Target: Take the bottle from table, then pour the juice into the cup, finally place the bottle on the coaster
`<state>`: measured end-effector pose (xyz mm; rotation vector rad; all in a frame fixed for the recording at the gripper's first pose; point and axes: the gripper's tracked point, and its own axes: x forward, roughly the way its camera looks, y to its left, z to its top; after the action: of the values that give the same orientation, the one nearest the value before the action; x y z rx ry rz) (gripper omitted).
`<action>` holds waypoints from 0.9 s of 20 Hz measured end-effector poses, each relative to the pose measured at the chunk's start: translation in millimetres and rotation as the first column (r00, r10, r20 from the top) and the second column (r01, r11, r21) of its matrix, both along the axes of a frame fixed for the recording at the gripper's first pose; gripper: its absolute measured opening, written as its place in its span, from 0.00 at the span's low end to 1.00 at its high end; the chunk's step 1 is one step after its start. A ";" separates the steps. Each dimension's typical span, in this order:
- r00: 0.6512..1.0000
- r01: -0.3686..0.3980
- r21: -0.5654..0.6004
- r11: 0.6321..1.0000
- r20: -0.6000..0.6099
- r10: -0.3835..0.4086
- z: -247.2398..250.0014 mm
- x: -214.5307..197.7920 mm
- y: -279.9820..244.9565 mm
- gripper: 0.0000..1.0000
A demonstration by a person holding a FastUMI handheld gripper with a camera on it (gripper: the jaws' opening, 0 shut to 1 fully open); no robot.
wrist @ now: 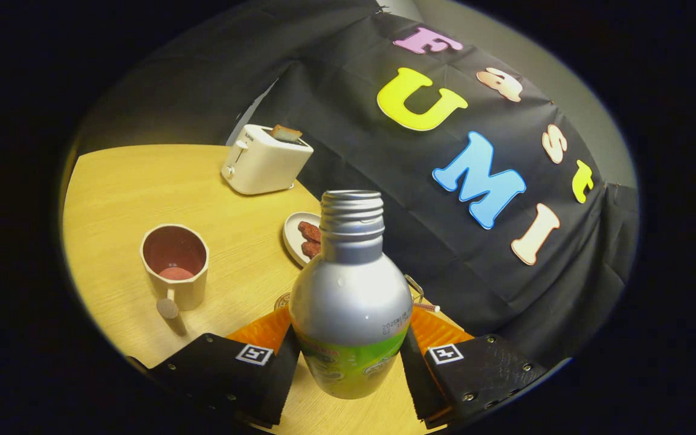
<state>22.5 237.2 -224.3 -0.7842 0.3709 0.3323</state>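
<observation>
Gripper: the gripper [351, 356] has its two fingers [263, 368] closed against the sides of the bottle, one on each flank, so it holds the bottle between them.
Bottle: the bottle [351, 302] is silver metal with a green label low on its body and a threaded neck with the cap off; it leans slightly, mouth toward 12 o'clock, and its base hangs just above the table.
Cup: the cup [175, 266] is cream outside and reddish inside, standing upright at about 10 o'clock from the bottle, well apart, with its handle turned toward the fingers; a little pinkish liquid shows at its bottom.
Plate: a small white plate [295, 238] with two brown pieces of food lies just beyond the bottle at about 11 o'clock, partly hidden by the neck.
Toaster: a white toaster [263, 160] with a slice of toast sticking up stands farther off at 11 o'clock, near the wall.
Behind the bottle: a small round object and a thin clear item peep out on either side of the bottle; I cannot tell what they are.
Surface: a light wooden table [124, 193] with a rounded edge.
Room: black cloth hangs along the table's far side, with a pale wall above it.
</observation>
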 end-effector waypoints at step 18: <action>0.984 -0.177 -0.367 0.913 -0.038 0.176 -41.2 11.2 30.2 0.79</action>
<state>33.7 267.4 -265.4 -1.1924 0.3718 0.4408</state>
